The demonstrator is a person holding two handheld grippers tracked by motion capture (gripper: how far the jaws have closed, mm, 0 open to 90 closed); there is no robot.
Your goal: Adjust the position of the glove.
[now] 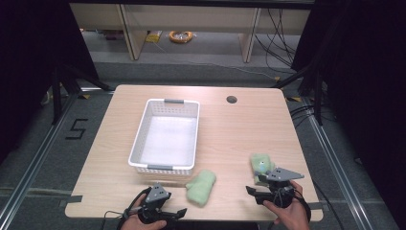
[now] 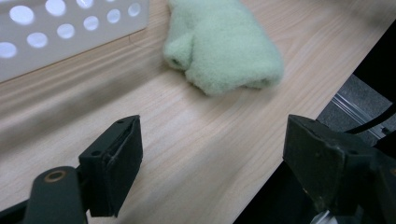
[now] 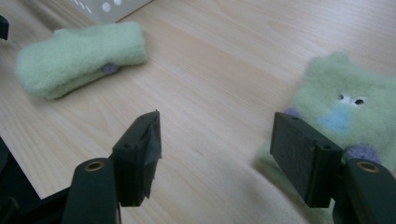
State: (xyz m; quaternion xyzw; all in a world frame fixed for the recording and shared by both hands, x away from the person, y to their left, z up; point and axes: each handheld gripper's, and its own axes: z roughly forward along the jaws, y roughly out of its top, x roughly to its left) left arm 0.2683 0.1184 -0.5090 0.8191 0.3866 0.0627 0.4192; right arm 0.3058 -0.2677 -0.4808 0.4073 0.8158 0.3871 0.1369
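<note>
The light wooden table carries a white perforated basket standing empty left of centre, and the work in hand looks like gathering the two fuzzy green socks into it. The rolled green sock lies just beside the basket's near right corner, on bare wood, and it sits ahead of the left gripper, whose jaws stand wide apart with nothing between them; in the left gripper view the same bundle lies beyond the jaws, close to the basket wall. The flat green sock with a little face on it lies near the table's right front, and the right gripper hovers right at it, jaws apart and empty, one jaw just over the sock's edge in the right gripper view. To do this well, I would judge that each gripper should come down squarely so both jaws straddle a thick fold of fabric, not a thin fringe, and close firmly before lifting; soft pile slips easily. The rolled sock may unroll if pinched at one end, so take it across the middle. Lift clear of the basket rim before releasing inside.
</note>
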